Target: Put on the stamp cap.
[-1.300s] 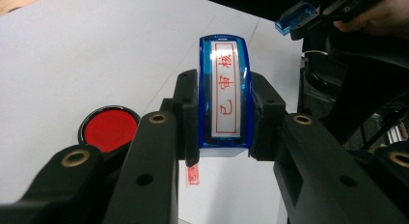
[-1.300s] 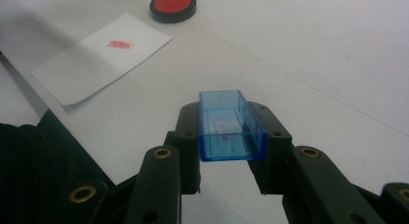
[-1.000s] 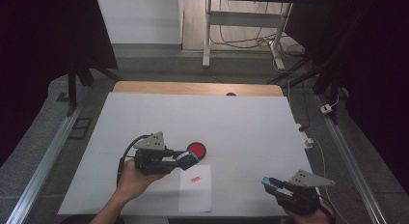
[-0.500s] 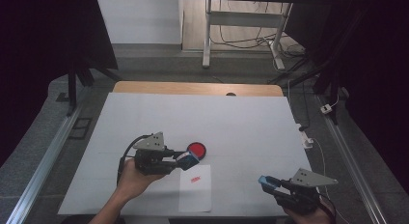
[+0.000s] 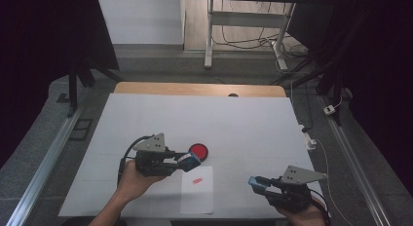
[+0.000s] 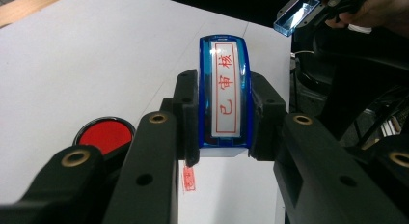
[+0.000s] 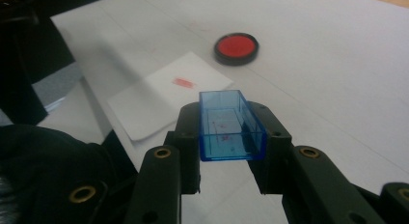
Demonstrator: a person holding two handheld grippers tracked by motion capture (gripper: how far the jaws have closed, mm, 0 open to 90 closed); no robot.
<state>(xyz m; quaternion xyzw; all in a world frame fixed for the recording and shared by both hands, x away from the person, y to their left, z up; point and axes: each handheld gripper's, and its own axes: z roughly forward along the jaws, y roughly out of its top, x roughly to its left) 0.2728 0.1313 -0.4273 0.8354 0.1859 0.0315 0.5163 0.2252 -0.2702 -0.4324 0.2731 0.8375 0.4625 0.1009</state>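
Observation:
My left gripper (image 5: 187, 161) (image 6: 224, 113) is shut on a blue stamp (image 6: 224, 96) (image 5: 188, 160) whose white face bears red characters. Just beyond it on the table lies a round red ink pad (image 5: 198, 150) (image 6: 105, 133) (image 7: 237, 48). A white paper sheet (image 5: 197, 189) (image 7: 166, 96) with a small red stamp mark (image 5: 197, 180) (image 7: 182, 82) (image 6: 189, 178) lies below the stamp. My right gripper (image 5: 258, 182) (image 7: 232, 132) is shut on the stamp's clear blue cap (image 7: 230, 126) (image 5: 257, 182) (image 6: 296, 13), held above the table's near right part.
The white table (image 5: 243, 128) has a wooden strip (image 5: 195, 89) along its far edge. A metal frame leg (image 5: 209, 33) and cables lie on the floor beyond. Rails run along both sides of the table.
My right gripper with the blue cap has shifted a little left, toward the paper. The left gripper and stamp stay where they were.

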